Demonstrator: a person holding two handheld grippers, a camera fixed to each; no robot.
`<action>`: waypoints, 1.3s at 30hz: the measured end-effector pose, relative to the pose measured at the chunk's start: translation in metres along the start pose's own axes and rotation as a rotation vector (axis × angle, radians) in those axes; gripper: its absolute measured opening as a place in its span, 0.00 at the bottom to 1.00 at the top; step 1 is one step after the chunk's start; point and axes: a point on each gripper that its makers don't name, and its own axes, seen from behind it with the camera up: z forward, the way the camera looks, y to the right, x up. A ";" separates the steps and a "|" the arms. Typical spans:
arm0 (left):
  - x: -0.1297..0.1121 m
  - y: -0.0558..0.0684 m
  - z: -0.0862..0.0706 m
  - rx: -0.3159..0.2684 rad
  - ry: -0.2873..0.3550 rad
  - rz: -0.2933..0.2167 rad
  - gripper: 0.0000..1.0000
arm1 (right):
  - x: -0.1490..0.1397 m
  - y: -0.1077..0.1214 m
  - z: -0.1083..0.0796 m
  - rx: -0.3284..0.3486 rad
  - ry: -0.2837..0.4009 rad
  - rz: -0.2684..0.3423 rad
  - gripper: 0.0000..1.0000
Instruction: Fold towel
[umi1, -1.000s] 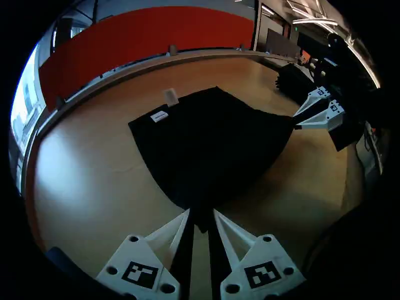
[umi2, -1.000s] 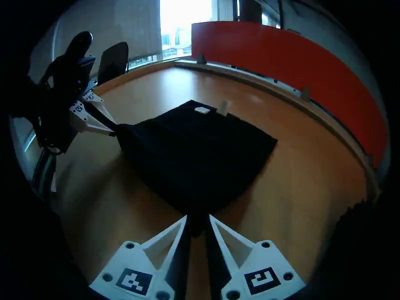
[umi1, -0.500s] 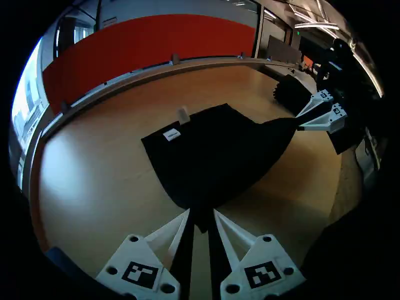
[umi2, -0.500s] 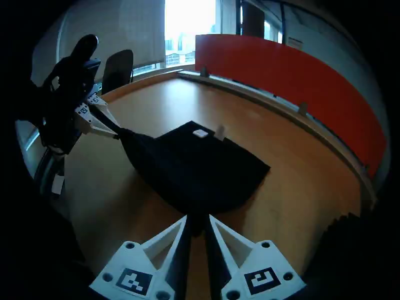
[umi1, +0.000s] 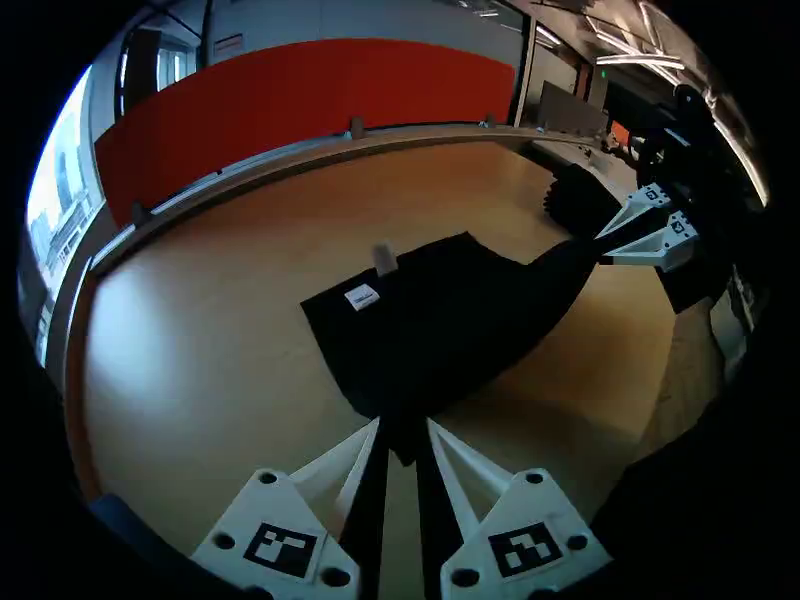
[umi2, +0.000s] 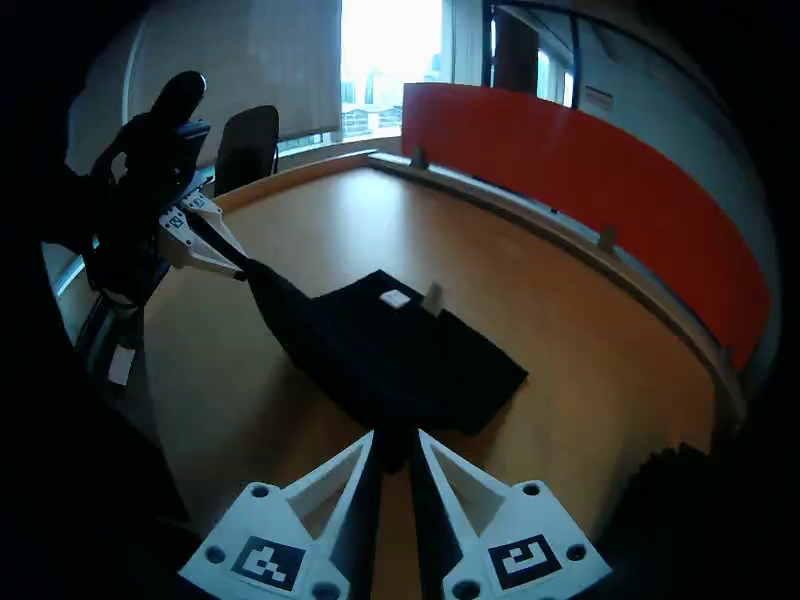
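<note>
On the wooden bench (umi1: 200, 330) the far half of the black towel (umi1: 440, 310) lies flat, its white label (umi1: 361, 296) facing up near the far edge. The near half is lifted off the wood and hangs between the two grippers. The left gripper (umi1: 403, 425) has its fingers clenched on one near corner of the cloth. The right gripper (umi2: 395, 435) pinches the other near corner in the same way; in the left gripper view it shows far off at the right, with the cloth stretched up to its tips.

Compared with a second ago, both grippers have risen. The towel looks smaller and farther below them, and more bare bench shows around it. The raised edge now slopes more steeply down to the part resting on the bench, and the label sits closer to the middle of each view. A red partition (umi1: 300, 90) runs along the far side of the bench, and a dark chair (umi2: 245, 140) stands by the window.
</note>
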 end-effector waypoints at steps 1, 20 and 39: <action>0.000 0.001 -0.002 0.000 -0.001 -0.001 0.17 | 0.001 0.000 -0.002 0.000 0.001 0.002 0.17; 0.008 0.015 -0.027 -0.013 0.001 -0.016 0.17 | 0.012 -0.008 -0.026 0.008 0.002 0.005 0.17; 0.021 0.001 -0.013 0.018 0.015 -0.032 0.17 | 0.014 0.001 -0.011 0.011 -0.005 -0.005 0.17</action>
